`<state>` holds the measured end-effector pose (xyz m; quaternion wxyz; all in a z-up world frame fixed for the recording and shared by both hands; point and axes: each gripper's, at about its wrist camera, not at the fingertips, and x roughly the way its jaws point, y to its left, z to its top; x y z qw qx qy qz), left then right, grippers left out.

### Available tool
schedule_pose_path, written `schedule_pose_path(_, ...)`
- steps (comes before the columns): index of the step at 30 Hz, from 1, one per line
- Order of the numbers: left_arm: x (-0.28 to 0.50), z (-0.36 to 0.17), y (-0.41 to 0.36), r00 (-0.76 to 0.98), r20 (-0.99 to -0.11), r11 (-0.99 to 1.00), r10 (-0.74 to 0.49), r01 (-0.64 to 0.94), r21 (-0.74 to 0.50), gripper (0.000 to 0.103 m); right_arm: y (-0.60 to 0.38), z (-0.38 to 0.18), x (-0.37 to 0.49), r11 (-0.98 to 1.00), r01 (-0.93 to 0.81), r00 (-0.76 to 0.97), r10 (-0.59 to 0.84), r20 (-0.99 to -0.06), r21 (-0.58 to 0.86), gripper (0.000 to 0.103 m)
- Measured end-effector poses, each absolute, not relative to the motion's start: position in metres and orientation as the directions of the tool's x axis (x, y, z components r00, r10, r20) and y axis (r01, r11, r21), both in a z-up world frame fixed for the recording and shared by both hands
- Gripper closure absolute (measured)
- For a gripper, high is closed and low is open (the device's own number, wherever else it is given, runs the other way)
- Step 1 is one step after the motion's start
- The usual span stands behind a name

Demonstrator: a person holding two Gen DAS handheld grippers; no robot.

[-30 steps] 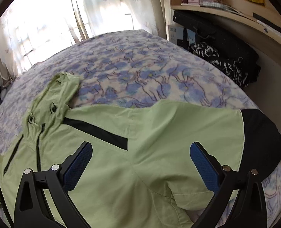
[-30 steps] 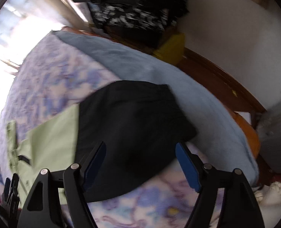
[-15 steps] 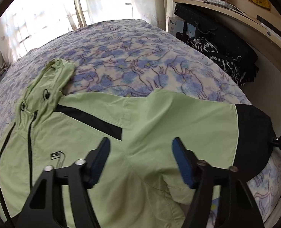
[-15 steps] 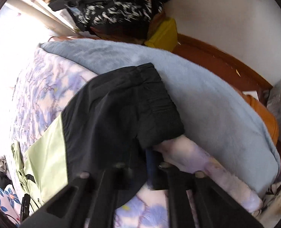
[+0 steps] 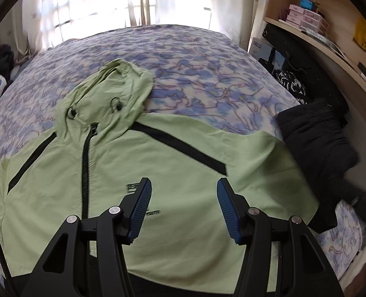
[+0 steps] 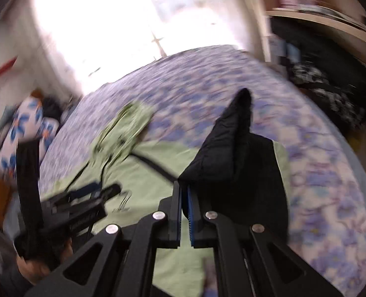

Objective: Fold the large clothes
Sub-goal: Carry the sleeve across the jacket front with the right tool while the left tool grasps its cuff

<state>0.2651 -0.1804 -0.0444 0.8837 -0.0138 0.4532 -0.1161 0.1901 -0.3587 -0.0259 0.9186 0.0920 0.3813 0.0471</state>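
A light green hooded jacket [image 5: 158, 163] lies front-up on the bed, its black zip running down from the hood [image 5: 108, 91]. My left gripper [image 5: 183, 193] hovers over the chest print, jaws half apart with nothing between them. The jacket's black sleeve end [image 5: 314, 143] is raised at the right. In the right wrist view my right gripper [image 6: 184, 190] is shut on that black cuff [image 6: 230, 148], which stands up in a peak above the green body [image 6: 143, 178]. The left gripper [image 6: 106, 189] shows there at the left, held by a hand.
A purple-and-blue patterned blanket [image 5: 207, 57] covers the bed up to a bright curtained window. A wooden shelf [image 5: 331, 39] with boxes runs along the right, with dark bags [image 5: 306, 74] beneath it. A flowered cushion [image 6: 22, 133] lies at the far left.
My right gripper went from open to shut on the black cuff and swung it up and over the jacket. My left gripper narrowed its jaws and moved along the jacket to the chest.
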Motion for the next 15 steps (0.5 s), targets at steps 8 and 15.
schedule_pose_path(8, 0.263, -0.080, -0.144, 0.463, -0.824, 0.942, -0.327, 0.228, -0.246, 0.049, -0.287, -0.111, 0.206, 0.986, -0.072, 0.479, 0.164, -0.862, 0.148, 0.093)
schedule_pose_path(15, 0.268, -0.111, -0.138, 0.329, -0.802, 0.867, -0.498, 0.197, -0.458, 0.048, -0.301, -0.112, 0.177, 0.976, -0.032, 0.447, 0.205, -0.871, 0.213, 0.072)
